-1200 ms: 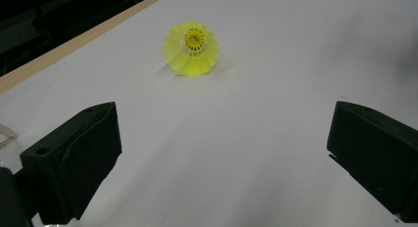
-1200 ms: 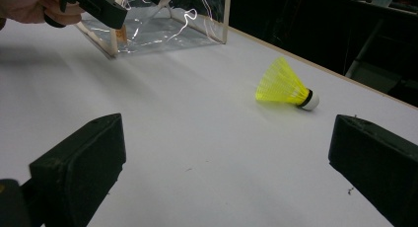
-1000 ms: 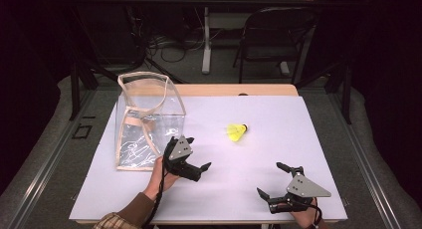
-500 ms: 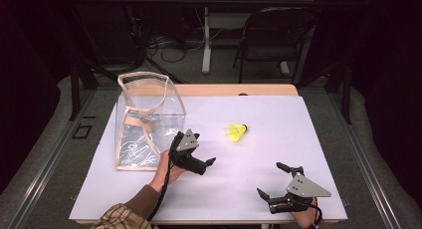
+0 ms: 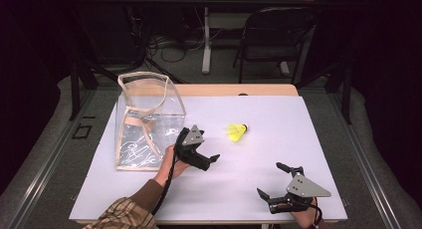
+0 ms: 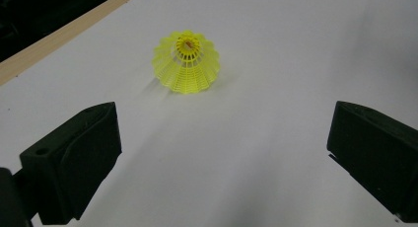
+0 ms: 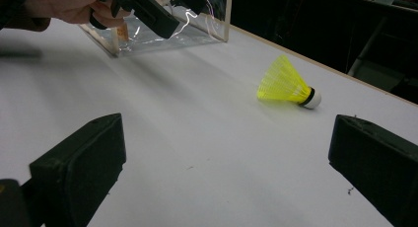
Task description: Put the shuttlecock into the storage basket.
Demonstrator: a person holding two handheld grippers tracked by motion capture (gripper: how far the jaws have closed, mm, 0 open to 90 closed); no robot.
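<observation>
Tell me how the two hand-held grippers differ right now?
The left hand-held gripper is out near the middle of the table, aimed at the shuttlecock; the right hand-held gripper sits back at the near edge. The left is beside the bag; the right is far from it. Both are open and empty.

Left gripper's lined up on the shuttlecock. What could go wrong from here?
1. The shuttlecock lies on its side, apart from the open left gripper; a jaw nudging the light skirt may roll it away.
2. Closing hard on the mesh skirt could crush it.
3. The clear bag stands right behind the left hand; a swing back might tip it.
</observation>
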